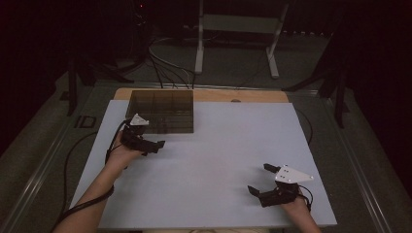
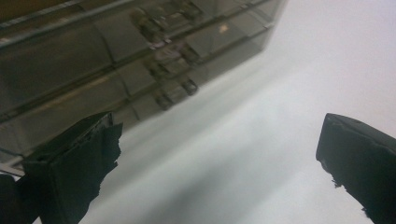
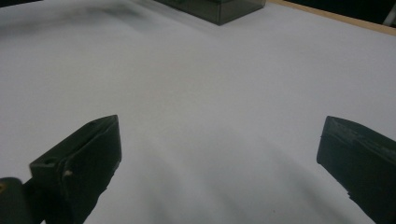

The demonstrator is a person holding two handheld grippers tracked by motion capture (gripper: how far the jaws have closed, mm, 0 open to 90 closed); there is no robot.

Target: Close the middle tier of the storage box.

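At far left corner of bench (image 1: 218,160), left gripper (image 1: 154,144) released beside compartment box (image 1: 163,111); right gripper (image 1: 260,178) released, empty. Advise approaching box squarely, keeping jaws wide until aligned.

High cam overhead facing fwd, gripper cams low, close, all share compartment box (image 1: 160,111), white tabletop (image 1: 218,160)
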